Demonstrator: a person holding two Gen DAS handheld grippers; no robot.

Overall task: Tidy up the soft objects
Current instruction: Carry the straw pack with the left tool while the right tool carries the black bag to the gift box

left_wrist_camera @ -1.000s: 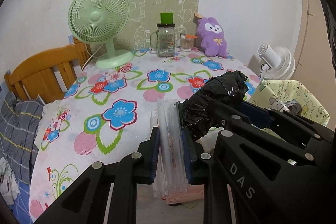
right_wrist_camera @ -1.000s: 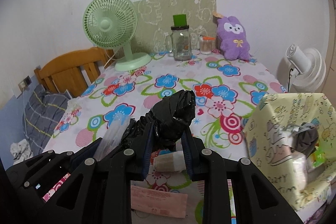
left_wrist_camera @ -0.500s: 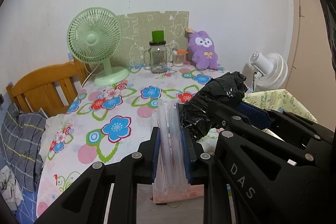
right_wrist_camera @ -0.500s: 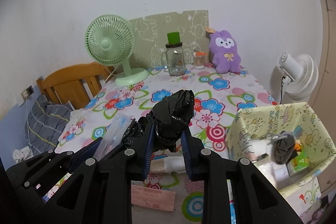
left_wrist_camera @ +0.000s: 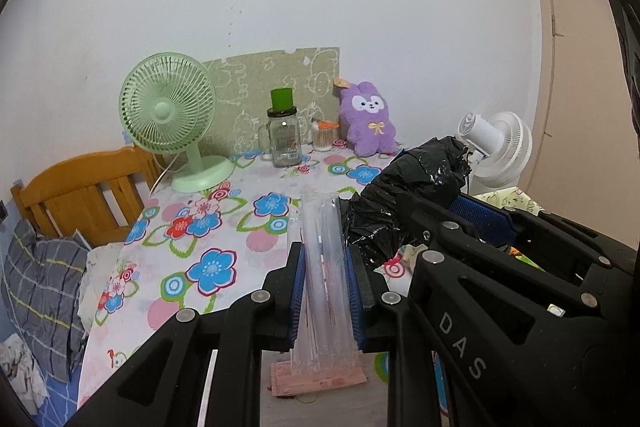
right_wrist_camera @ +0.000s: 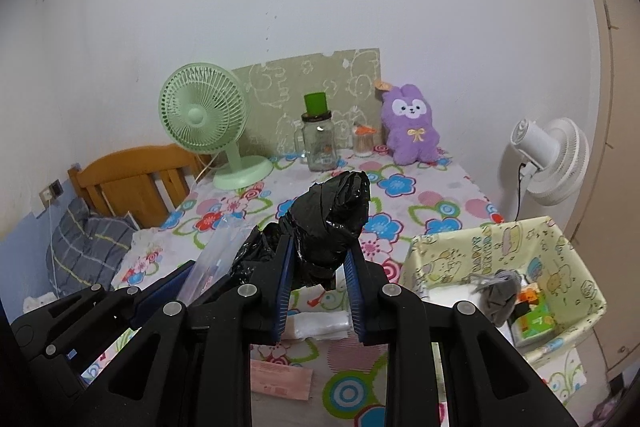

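Right wrist view: right gripper (right_wrist_camera: 318,273) clamps a crumpled black plastic bag (right_wrist_camera: 328,223); left gripper (left_wrist_camera: 326,291) clamps a clear folded plastic sleeve (left_wrist_camera: 322,267). Both are held above the floral-cloth counter (right_wrist_camera: 440,203), left of the yellow fabric bin (right_wrist_camera: 560,267). Transport step; next, carry and release over the bin.

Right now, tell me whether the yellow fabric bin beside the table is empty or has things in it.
It has things in it. The yellow fabric bin stands open-topped, and the right wrist view shows a grey cloth and small colourful items inside.
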